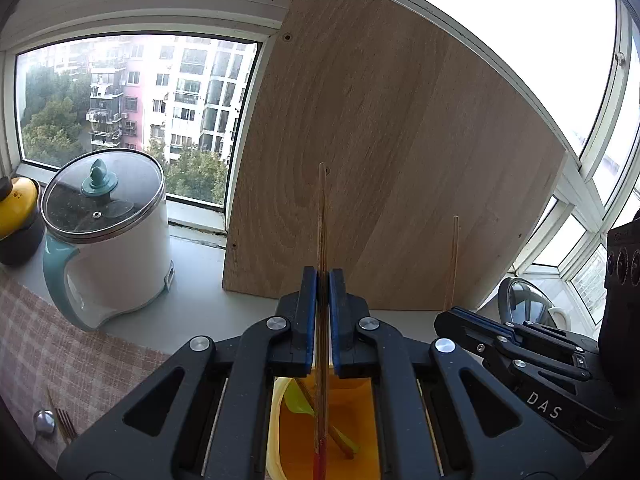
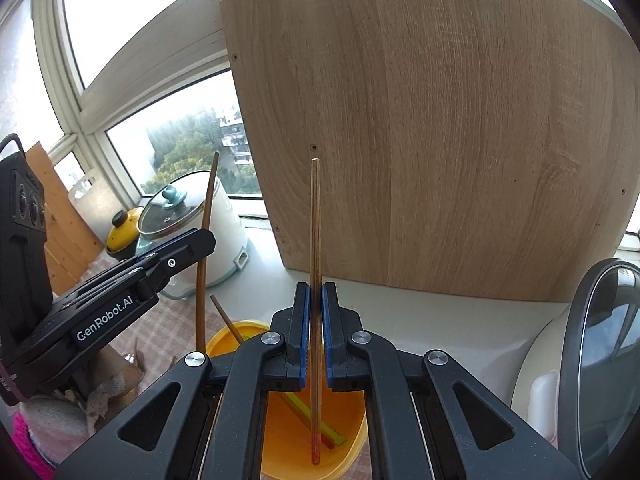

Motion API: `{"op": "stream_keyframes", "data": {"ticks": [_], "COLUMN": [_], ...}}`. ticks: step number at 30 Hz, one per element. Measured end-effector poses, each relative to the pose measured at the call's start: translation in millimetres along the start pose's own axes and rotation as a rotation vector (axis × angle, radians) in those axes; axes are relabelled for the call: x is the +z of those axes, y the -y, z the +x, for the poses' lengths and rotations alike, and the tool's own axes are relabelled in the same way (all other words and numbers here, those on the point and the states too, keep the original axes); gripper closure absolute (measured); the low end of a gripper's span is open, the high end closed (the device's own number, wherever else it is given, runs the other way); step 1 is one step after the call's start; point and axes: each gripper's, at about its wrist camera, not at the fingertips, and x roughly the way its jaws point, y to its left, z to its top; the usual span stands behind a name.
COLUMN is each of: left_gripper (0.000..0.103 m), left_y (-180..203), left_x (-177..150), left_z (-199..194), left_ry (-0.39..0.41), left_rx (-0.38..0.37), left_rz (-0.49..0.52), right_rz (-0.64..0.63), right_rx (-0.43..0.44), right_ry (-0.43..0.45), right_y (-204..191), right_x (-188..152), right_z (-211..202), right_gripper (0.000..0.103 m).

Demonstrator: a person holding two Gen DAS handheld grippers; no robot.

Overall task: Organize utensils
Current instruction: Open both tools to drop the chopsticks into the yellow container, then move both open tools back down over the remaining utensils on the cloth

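Left wrist view, both tongs (image 1: 323,280) (image 2: 316,294) clamping upright chopsticks (image 1: 322,220) (image 2: 315,220) over yellow bin (image 2: 352,440).

Daylit, bright; source: windows (image 1: 132,96) behind, sky panes blown out to white. Wood panel (image 2: 460,140) backlit, evenly shaded. Soft shadows on worktop (image 1: 192,312). Focus sharp throughout. Strong fisheye bowing, dark vignette at corners.

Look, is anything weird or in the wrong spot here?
Yes: a big wooden board leans tilted against the window, an odd place. Each gripper clamps one chopstick upright over the yellow container, which looks intended.
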Motion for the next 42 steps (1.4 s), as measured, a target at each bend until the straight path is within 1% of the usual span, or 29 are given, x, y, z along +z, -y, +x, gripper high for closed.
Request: {"op": "stream_keyframes", "data": {"ticks": [11,17,18,19,20,21,22,23,25,32,34,42], "left_gripper": [0.099,0.099,0.095,0.083,0.077,0.069,0.067,0.067,0.067,0.067,0.067,0.067], "left_y": [-2,-1,-1,-1,-2,-2,-2,-2,-5,-17,-21,-42], "left_x": [-23,-30,-31,-32,-33,-33,-34,-35,-37,-44,-47,-57], "left_z": [-8,-13,-15,-17,-19,-21,-24,-26,-31,-51,-58,-89], "left_ry": [-0.054,-0.075,-0.079,-0.081,-0.080,-0.076,-0.071,-0.069,-0.067,-0.063,-0.063,-0.057], "left_rx": [-0.012,-0.020,-0.023,-0.026,-0.028,-0.027,-0.022,-0.019,-0.018,-0.011,-0.008,0.020], "left_rz": [0.004,0.021,0.024,0.025,0.028,0.033,0.038,0.041,0.038,0.033,0.037,0.065], "right_rz": [0.013,0.021,0.022,0.022,0.021,0.022,0.026,0.033,0.047,0.054,0.055,0.046], "right_rx": [-0.009,-0.020,-0.023,-0.026,-0.030,-0.036,-0.042,-0.046,-0.053,-0.074,-0.075,-0.102], "right_ry": [-0.054,-0.066,-0.067,-0.067,-0.066,-0.064,-0.059,-0.047,-0.030,-0.020,-0.014,0.026], "right_y": [3,4,4,3,3,3,3,3,4,-5,-9,-35], "right_x": [-18,-25,-26,-25,-26,-27,-28,-29,-32,-38,-41,-49], "right_z": [9,7,6,5,4,2,0,-3,-10,-19,-22,-33], "right_gripper": [0.099,0.098,0.095,0.089,0.083,0.066,0.051,0.048,0.047,0.047,0.042,0.034]}}
